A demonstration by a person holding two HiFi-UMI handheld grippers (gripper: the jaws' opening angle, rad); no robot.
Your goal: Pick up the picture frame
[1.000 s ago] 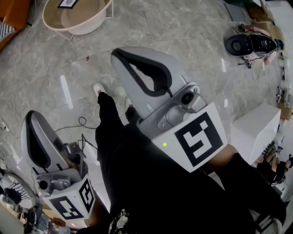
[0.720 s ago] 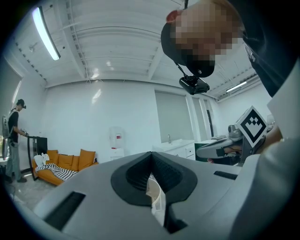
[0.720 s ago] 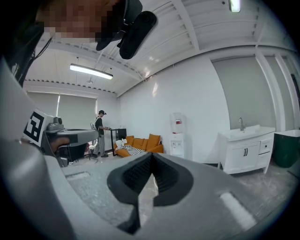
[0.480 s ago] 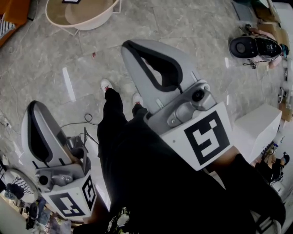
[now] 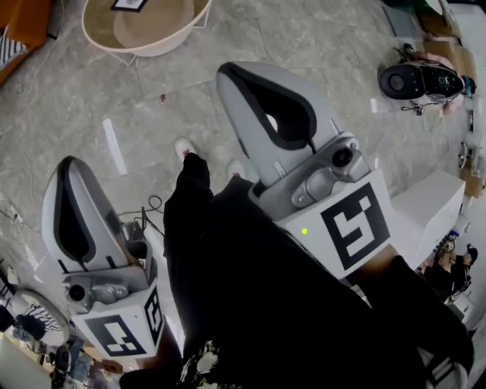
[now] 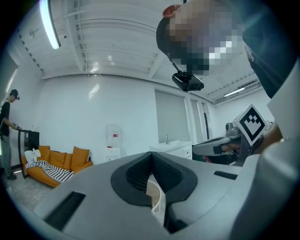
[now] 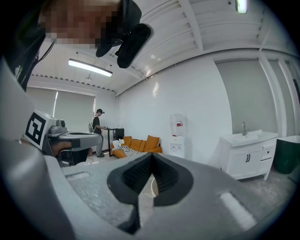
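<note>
In the head view, the left gripper [image 5: 71, 171] and the right gripper [image 5: 237, 76] are held out above a grey stone floor [image 5: 319, 38]. Each has its jaws pressed together, and nothing is gripped. The picture frame [image 5: 129, 4] is seen lying flat on a round cream table [image 5: 163, 47] at the top edge, well apart from both grippers. Black trousers [image 5: 190, 220] and a white shoe [image 5: 183, 146] are seen between the grippers, and a white box [image 5: 425, 213] is placed at the right.

In the left gripper view, the jaws are shown closed tip to tip and empty. A pale curved sliver is glimpsed through the slot beneath the tips; what it is cannot be told. An orange sofa [image 6: 58, 161], a water dispenser [image 6: 112, 138] and a white sink cabinet [image 6: 171, 147] are lined along the far wall. The right gripper is seen at the right edge.

In the right gripper view, the jaws are likewise shown shut on nothing. The same sofa, dispenser and cabinet are seen beyond them, and a standing person [image 7: 98, 131] is seen beside the sofa.
</note>
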